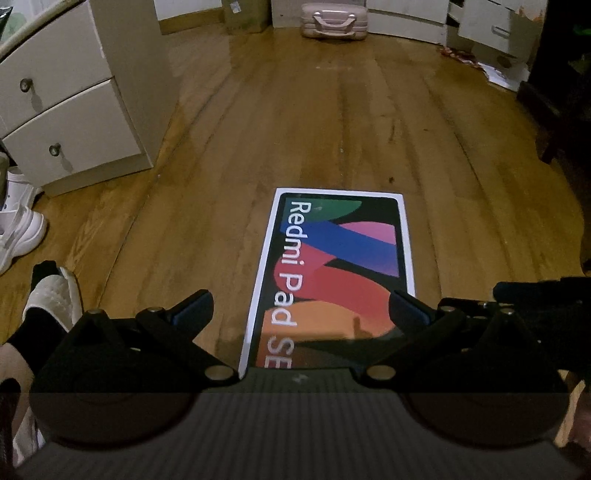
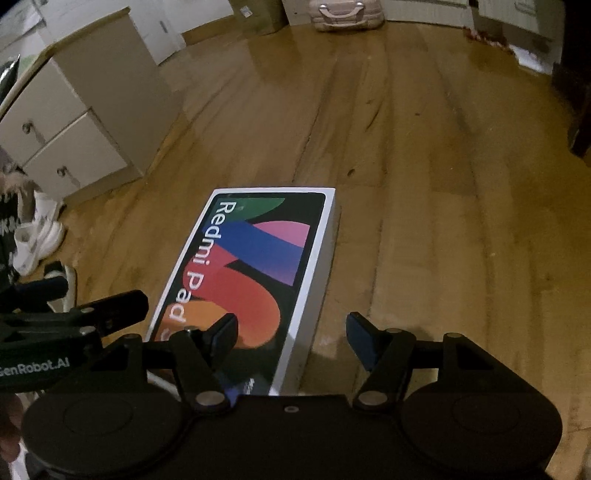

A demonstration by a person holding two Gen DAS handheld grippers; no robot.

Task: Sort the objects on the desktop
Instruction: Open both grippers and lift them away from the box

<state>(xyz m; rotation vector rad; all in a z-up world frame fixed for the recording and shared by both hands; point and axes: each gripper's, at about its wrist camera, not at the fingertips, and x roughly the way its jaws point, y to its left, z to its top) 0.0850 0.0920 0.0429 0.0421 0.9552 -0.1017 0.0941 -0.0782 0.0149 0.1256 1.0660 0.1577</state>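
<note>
Redmi Pad SE box (image 1: pixel 332 273), one only, lay flat on the wooden floor (image 1: pixel 332 129), right of one drawer cabinet (image 1: pixel 62 110). Left gripper (image 1: pixel 301 310) spread wide over it; right gripper (image 2: pixel 291 332) spread, straddling its right edge.

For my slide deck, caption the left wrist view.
Left gripper, jaws open, poised over a Redmi Pad SE box lying flat on the wooden floor.

tablet box (image 1: pixel 332 273): white border, black face, green/blue/pink/red/orange bands, white lettering | floor (image 1: pixel 461 166): brown wood grain | drawer unit (image 1: pixel 66 122): cream | suitcase (image 1: pixel 334 20): pink
</note>
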